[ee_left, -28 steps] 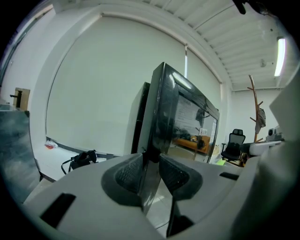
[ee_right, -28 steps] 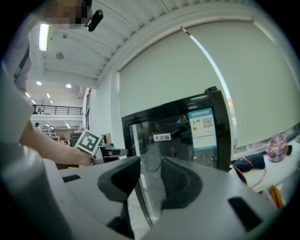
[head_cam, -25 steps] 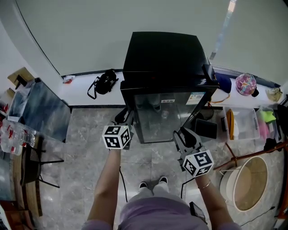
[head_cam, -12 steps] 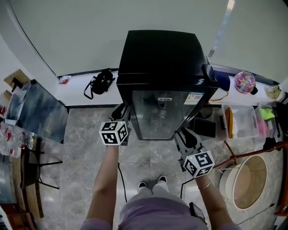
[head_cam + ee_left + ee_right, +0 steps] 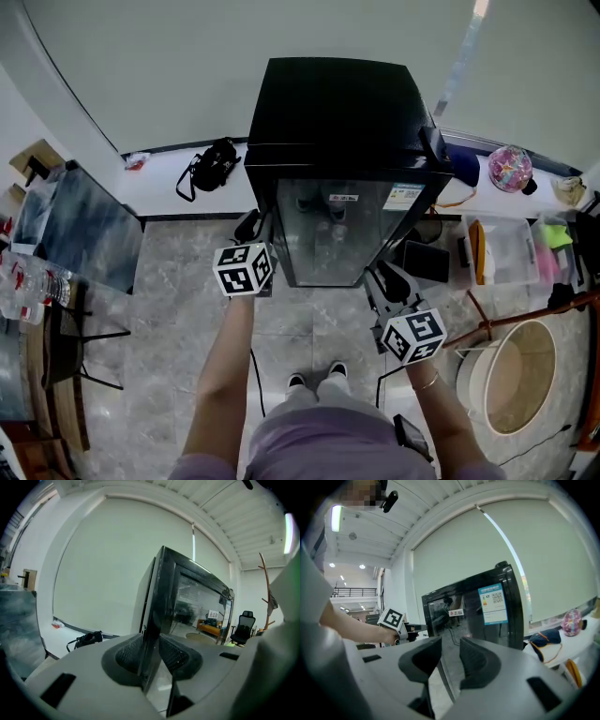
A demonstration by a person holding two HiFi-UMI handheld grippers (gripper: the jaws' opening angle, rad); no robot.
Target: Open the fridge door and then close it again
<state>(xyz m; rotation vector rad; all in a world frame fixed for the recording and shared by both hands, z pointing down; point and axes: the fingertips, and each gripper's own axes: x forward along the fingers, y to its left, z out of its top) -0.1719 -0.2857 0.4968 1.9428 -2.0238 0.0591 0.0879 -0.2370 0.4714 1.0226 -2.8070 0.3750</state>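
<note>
Though our left gripper (image 5: 151, 651) fingers clamp the glass door (image 5: 330, 234) edge of the tall black fridge (image 5: 337, 112), upper centre, we judge it unopened; our right gripper (image 5: 450, 648) fingers stand apart, empty.

Door foot: the left gripper (image 5: 151, 645) hides the fridge door (image 5: 164, 597)'s lower end from us.
Print: we cannot read the stickers (image 5: 403, 197), too small.
Inside: reflections keep us from telling the contents.
Left edge: the table (image 5: 66, 403) is cut off.
</note>
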